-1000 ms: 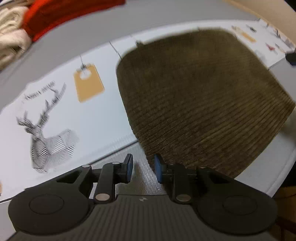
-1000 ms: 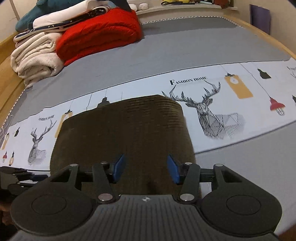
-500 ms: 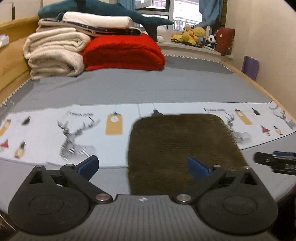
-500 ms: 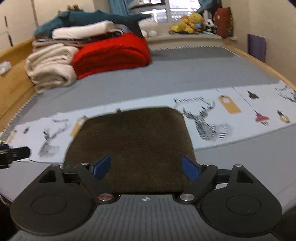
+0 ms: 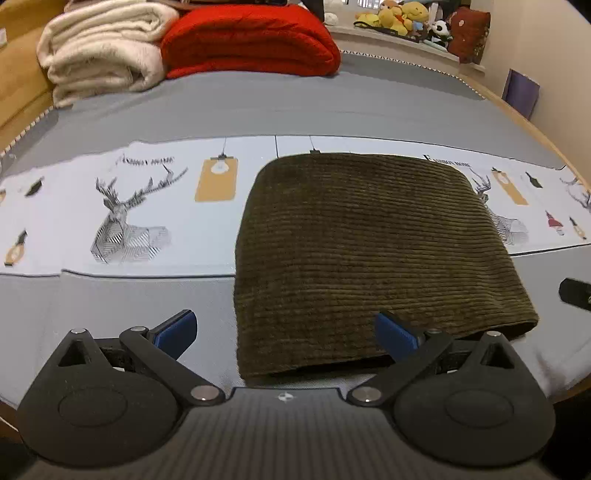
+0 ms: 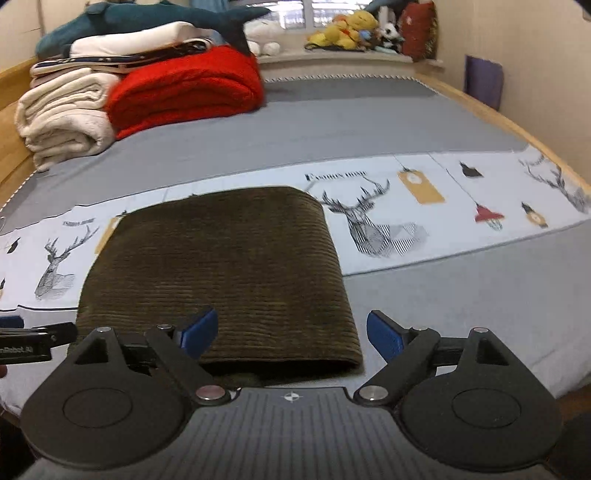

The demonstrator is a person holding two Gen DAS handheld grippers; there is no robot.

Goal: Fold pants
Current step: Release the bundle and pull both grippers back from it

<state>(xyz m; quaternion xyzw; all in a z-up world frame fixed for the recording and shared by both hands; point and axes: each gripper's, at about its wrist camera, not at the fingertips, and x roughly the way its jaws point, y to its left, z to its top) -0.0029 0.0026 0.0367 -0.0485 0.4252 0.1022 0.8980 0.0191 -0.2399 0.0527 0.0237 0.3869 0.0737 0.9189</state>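
Corduroy, dark olive-brown, is what we see first: the pants [image 5: 369, 258] lie folded into a thick, near-square stack on the bed [image 5: 295, 107], their far half across a white printed strip [image 5: 110, 206] with deer and lamp drawings, their near half on the grey sheet. Our left gripper [image 5: 286, 332] hangs over the near left corner of the stack with its blue fingers [image 5: 175, 328] spread wide; one finger sits above bare sheet to the left of the pants, the other above the near edge of the cloth, and neither presses on anything. Our right gripper [image 6: 291, 334] hangs over the near right corner, and its jaws are opening; the left finger stands over the corduroy, the right finger [image 6: 384, 338] over the sheet just past the folded edge, with the corner of the pants [image 6: 221, 277] between them but not pinched. We cannot tell whether the fingertips brush the fabric. Each camera catches the black tip of the other gripper at its frame edge. At the far end of the bed a red blanket [image 5: 251, 40] lies folded beside a rolled cream blanket [image 5: 99, 48], with white and dark folded cloth and a teal plush shark [image 6: 147, 18] stacked on them. Soft toys [image 6: 347, 29] line the sill behind, and a purple panel [image 6: 484, 85] leans on the wall at right.
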